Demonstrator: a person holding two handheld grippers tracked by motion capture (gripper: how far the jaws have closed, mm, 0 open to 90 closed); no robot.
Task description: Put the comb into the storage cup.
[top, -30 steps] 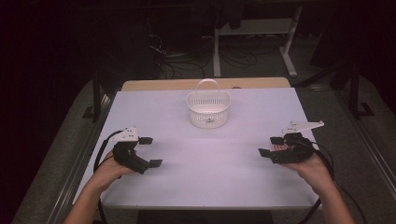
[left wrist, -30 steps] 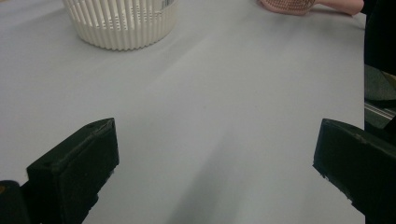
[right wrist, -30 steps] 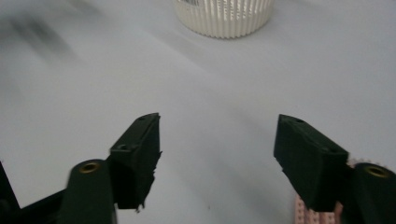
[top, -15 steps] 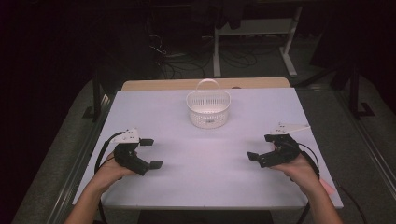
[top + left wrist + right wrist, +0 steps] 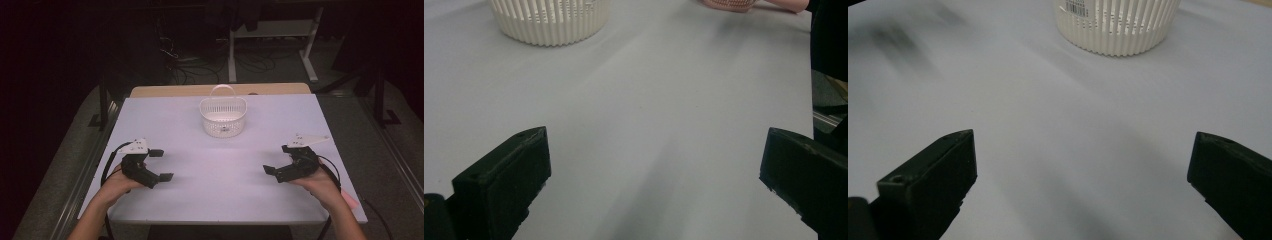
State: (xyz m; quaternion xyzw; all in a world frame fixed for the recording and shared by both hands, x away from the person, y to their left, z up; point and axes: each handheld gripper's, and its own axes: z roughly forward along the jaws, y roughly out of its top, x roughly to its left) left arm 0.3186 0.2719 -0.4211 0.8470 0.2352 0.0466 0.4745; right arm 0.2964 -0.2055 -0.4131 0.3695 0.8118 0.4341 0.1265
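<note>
A white slatted basket [image 5: 223, 117] with a hoop handle stands at the far middle of the pale table [image 5: 220, 195]. My left gripper [image 5: 162, 164] rests near the front left, held in a hand, its black jaws wide apart over bare table. My right gripper [image 5: 276, 159] rests near the front right, also in a hand; its jaws have just been opening and stand wide with nothing between them. The left gripper view has the basket [image 5: 549, 20] ahead at upper left of the open gripper [image 5: 654, 170]. In the right gripper view the basket [image 5: 1118, 25] stands ahead of the open gripper [image 5: 1083, 170].
A wooden board [image 5: 220, 89] borders the table's far edge. Beyond it the floor is dark, with cables and a white stand [image 5: 270, 35]. Grey rails [image 5: 85, 170] run along both sides of the table. The other hand [image 5: 729, 4] edges into the left gripper view's top.
The right gripper has shifted a little to the left, toward the table's middle, and its jaws stand wider apart. The left gripper has stayed where it was.
</note>
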